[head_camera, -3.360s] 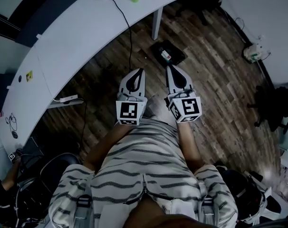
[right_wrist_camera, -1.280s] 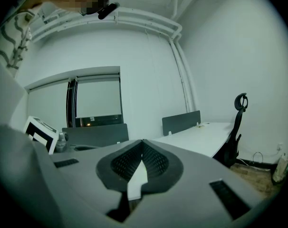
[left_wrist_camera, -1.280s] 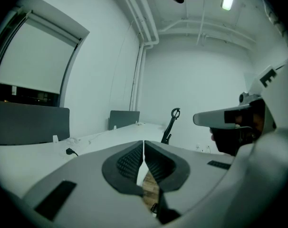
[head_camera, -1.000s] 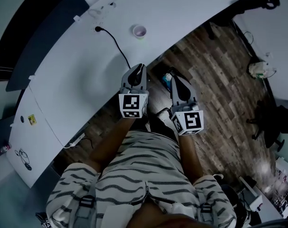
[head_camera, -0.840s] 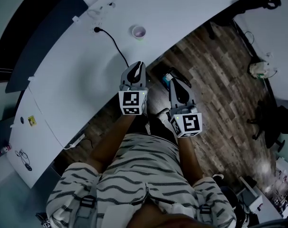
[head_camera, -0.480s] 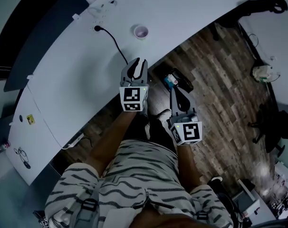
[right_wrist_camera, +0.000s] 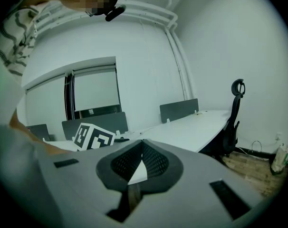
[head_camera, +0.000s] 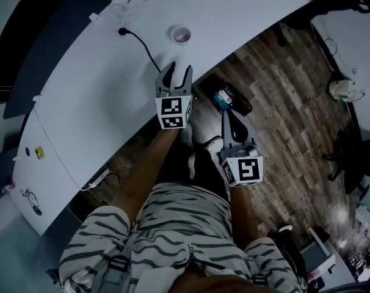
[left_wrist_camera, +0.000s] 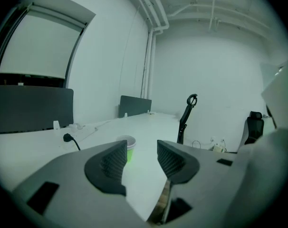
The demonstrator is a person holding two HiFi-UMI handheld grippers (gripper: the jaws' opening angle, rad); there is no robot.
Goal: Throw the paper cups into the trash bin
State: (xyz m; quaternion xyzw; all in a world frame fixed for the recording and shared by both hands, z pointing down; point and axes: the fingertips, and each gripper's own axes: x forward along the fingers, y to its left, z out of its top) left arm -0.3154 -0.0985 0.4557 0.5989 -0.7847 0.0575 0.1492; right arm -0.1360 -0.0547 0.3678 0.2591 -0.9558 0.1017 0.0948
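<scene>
The desk [head_camera: 87, 84] looks smooth and matt; the floor [head_camera: 289, 90], grainy wood planks; the cup [head_camera: 181, 34], paper.

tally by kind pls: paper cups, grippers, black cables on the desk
Paper cup: 1
Gripper: 2 (left gripper, jaws have just been opening, empty; right gripper, shut)
Black cable: 1
Total: 4

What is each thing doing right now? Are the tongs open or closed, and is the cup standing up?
left tongs: open, have just been opening, nothing between them.
right tongs: shut, empty.
paper cup: standing upright on the table, mouth up, not touched.
black cable: lying across the table top.
</scene>
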